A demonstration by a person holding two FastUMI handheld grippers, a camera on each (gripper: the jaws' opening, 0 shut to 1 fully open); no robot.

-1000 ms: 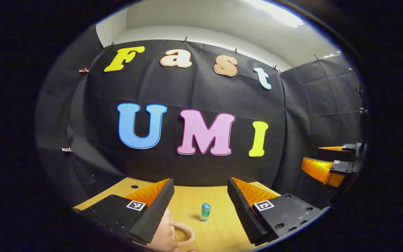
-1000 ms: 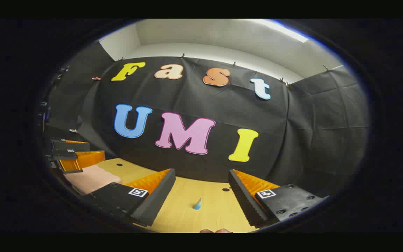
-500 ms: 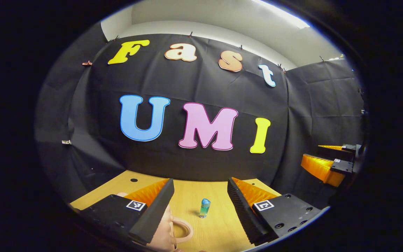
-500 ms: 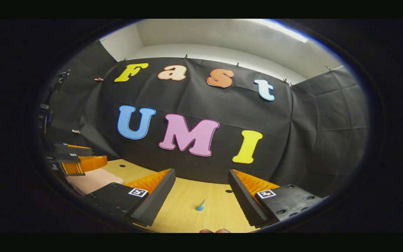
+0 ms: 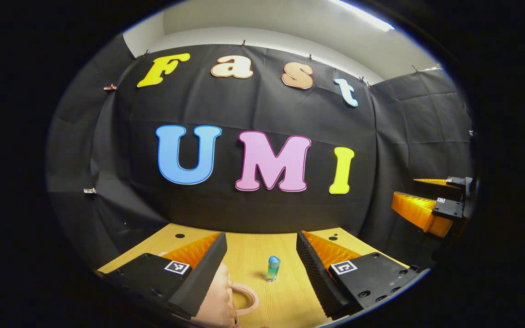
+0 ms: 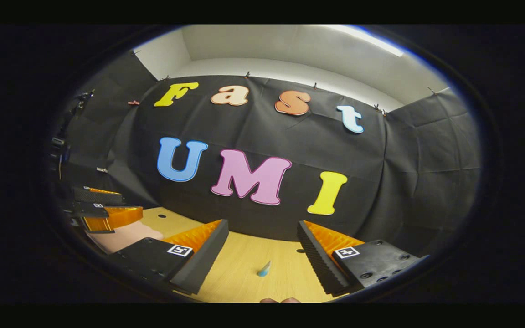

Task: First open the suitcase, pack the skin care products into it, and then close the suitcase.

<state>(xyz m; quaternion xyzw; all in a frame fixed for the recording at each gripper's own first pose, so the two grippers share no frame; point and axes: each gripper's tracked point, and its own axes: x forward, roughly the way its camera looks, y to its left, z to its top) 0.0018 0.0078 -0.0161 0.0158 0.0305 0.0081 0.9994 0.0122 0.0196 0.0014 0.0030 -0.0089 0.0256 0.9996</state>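
Observation:
In the left gripper view, a small blue-green bottle (image 5: pixel 272 268) stands upright on the wooden table (image 5: pixel 285 300), ahead of my open left gripper (image 5: pixel 261 273). The pink suitcase (image 5: pixel 221 298) with its loop handle lies low at the bottom, partly hidden under the left finger. My right gripper (image 5: pixel 429 207) hangs open at the far right, above the table. In the right gripper view, a small blue cone-shaped item (image 6: pixel 264 269) sits on the table (image 6: pixel 244 278) ahead of my open right gripper (image 6: pixel 262 264). The pink suitcase (image 6: pixel 123 234) lies at the left, below my left gripper (image 6: pixel 103 212).
The black cloth wall closes off the table's far edge and both sides. Round holes (image 5: pixel 180 236) mark the tabletop near the back. At the bottom edge of the right gripper view, fingertips of a hand (image 6: pixel 280 300) show.
Both views have shifted slightly; the left gripper drifted a little so more of the suitcase handle shows. Both grippers stay open, and the bottle and cone have not moved.

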